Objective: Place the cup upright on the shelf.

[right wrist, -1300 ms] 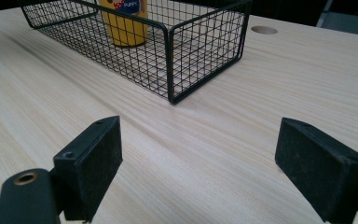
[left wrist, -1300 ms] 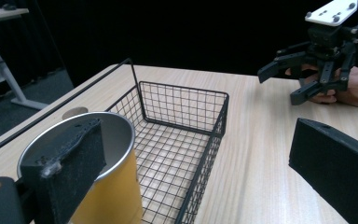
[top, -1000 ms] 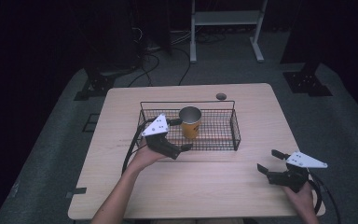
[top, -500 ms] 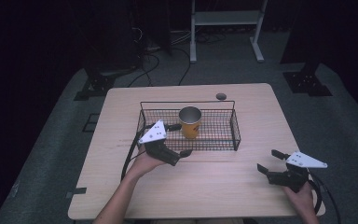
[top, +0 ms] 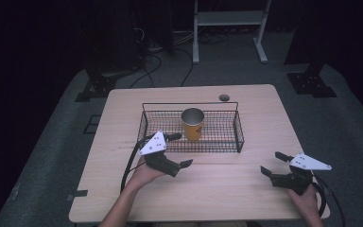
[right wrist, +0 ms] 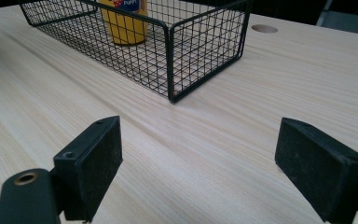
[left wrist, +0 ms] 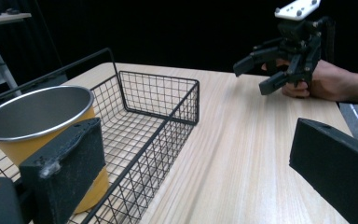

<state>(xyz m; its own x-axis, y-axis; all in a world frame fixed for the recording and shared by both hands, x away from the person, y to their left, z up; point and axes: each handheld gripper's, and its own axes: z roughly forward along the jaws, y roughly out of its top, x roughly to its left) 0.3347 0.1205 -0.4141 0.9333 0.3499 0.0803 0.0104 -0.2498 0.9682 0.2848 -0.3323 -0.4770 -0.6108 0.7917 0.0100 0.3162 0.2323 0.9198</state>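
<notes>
- The left hand-held gripper (top: 179, 150) was held above the bench (top: 123, 113), at the front left of the basket (top: 238, 130). Its jaws were spread wide, with nothing between them.
- One jaw reached over the basket's front rim towards the cup (top: 193, 124); the other was out over bare bench in front of the basket. Whether the near jaw touched the cup could not be told.
- The left hand (top: 144, 174) gripped the tool from below, and a black cable (top: 130, 168) looped beside the wrist.
- The basket, of black wire, stood at mid-bench. The cup, yellow outside and metal inside, stood upright within it, near the middle.
- In the left gripper view, the cup (left wrist: 42, 135) was just behind the left jaw, inside the basket (left wrist: 177, 109).
- A round hole (top: 224, 98) was set in the bench behind the basket.
- The right hand-held gripper (top: 270, 164) was at the front right of the bench, well apart from the basket. Its jaws were spread and empty.
- In the right gripper view, bare bench (right wrist: 205, 154) lay between the jaws, with the basket corner (right wrist: 170, 60) ahead.
</notes>
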